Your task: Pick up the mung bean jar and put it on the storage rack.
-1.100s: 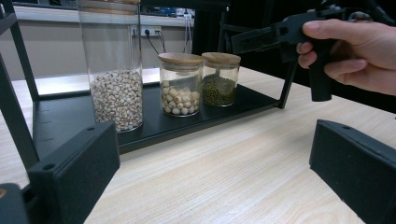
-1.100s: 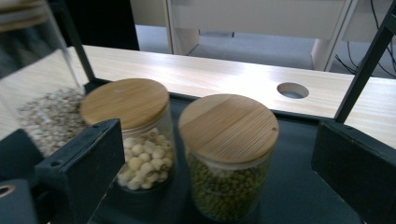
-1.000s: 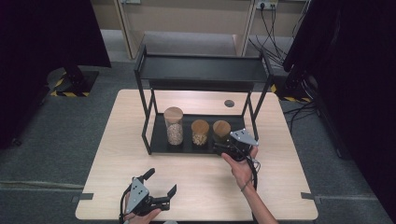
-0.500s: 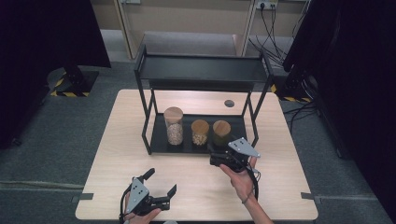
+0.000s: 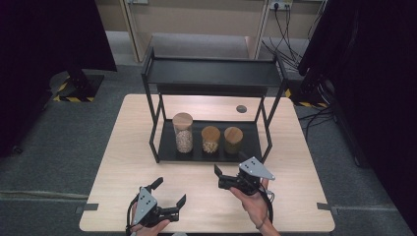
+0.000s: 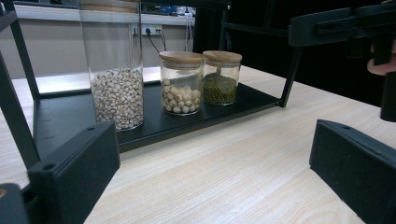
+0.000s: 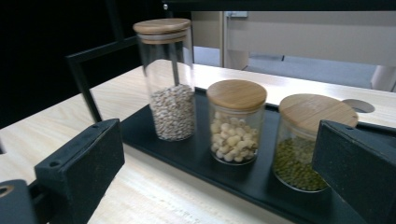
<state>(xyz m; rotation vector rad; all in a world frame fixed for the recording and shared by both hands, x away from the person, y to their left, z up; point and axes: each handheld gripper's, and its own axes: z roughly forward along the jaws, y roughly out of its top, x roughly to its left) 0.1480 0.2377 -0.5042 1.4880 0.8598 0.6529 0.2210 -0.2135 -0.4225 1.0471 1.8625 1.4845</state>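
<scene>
R gripper has pulled back from the shelf's lower tray — 1 s ago it was right at the green-bean jar, now it's out over bare table in front of the rack, jaws wide, nothing between them. The green-bean jar stands on the tray at the right end of the row, next to the mid jar w/ pale round seeds and the tall jar of small grains at left; all three upright, wooden lids on, close but apart. My read: the placing of that jar is done and the hand is retreating, so the shelf-stocking job looks at or near its end.

L gripper hasn't moved — low at the table's near edge, jaws spread wide, empty.

Writing/brands: none readable. Jars are plain glass, no labels; lids blank; the grey plate on the R gripper shows no legible marks.
</scene>
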